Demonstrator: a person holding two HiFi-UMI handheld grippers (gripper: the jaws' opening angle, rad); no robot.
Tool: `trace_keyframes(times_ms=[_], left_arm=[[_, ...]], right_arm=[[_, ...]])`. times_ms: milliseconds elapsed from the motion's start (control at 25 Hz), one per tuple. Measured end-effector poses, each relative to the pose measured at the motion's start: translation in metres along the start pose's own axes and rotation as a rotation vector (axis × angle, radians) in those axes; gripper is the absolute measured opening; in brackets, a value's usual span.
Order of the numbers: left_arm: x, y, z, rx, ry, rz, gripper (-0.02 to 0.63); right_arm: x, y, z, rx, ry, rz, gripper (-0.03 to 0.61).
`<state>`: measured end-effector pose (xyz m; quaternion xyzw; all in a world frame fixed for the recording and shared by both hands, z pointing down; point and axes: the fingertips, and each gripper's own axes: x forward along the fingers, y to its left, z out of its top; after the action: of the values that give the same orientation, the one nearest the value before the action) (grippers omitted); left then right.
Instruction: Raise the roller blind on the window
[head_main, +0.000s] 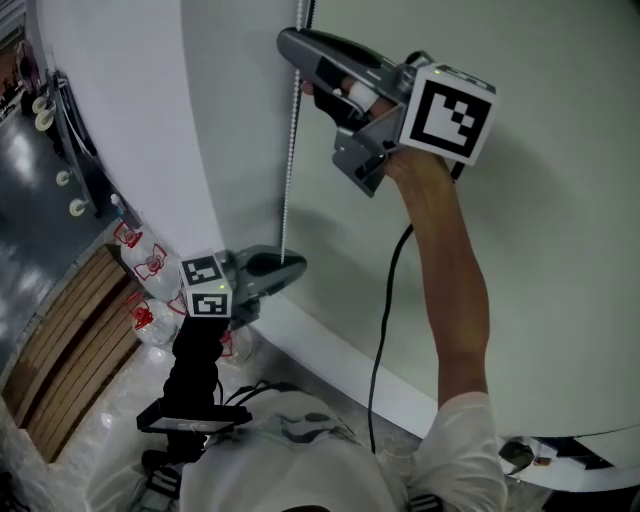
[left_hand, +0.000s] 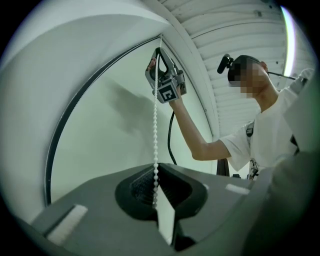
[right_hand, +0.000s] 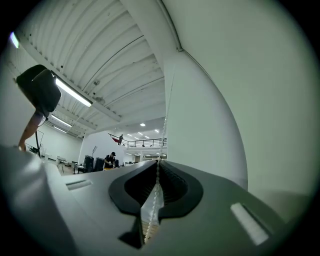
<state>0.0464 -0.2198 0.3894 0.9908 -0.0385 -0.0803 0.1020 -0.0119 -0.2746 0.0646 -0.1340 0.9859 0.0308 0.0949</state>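
Right gripper (head_main: 292, 44) is pressed shut on the bead chain (head_main: 291, 140) high up. Left gripper (head_main: 292, 268) pinches the same chain lower, beside the pale blind (head_main: 520, 250). Judged light, limp and slippery (pads seat best between beads), so pull straight down along its hang.

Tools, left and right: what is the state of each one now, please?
Left tool: closed on the bead chain.
Right tool: closed on the same bead chain, higher up.
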Motion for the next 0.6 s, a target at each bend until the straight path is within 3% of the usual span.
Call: trace_keyframes(times_ms=[600], left_arm=[[-0.001,0.004,0.031,0.023,-0.026,-0.026,-0.002]], right_arm=[[-0.004,0.007,-0.010,0.062,-0.014,-0.003,0.014]])
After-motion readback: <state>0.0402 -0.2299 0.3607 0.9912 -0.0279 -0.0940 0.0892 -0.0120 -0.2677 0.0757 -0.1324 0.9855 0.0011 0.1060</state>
